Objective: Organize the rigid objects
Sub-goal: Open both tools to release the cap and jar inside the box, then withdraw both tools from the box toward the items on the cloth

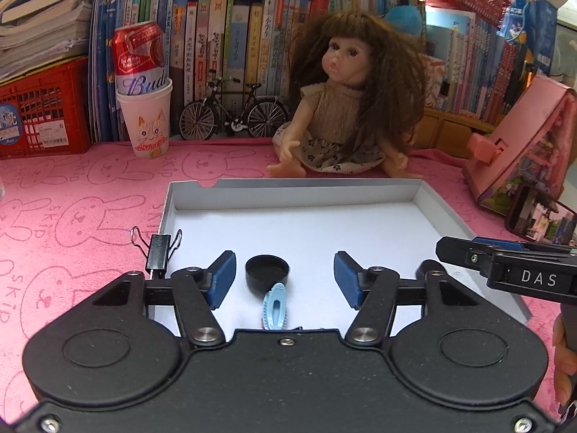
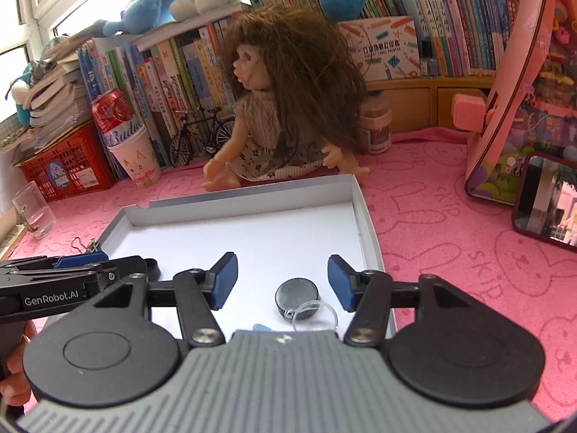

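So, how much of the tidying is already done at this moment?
Done: the black cap, the blue hair clip and a dark round disc lie in the white tray. In hand: nothing; the left gripper and right gripper are open. Left: the binder clip sits on the tray's edge.

Long-haired doll [image 1: 339, 108] seated behind, model bicycle [image 1: 234, 112], beer can [image 1: 139, 57] in paper cup [image 1: 148, 122], shelved books [image 1: 230, 47]

Pink bunny-print cloth [image 1: 83, 195], white tray [image 1: 288, 195]
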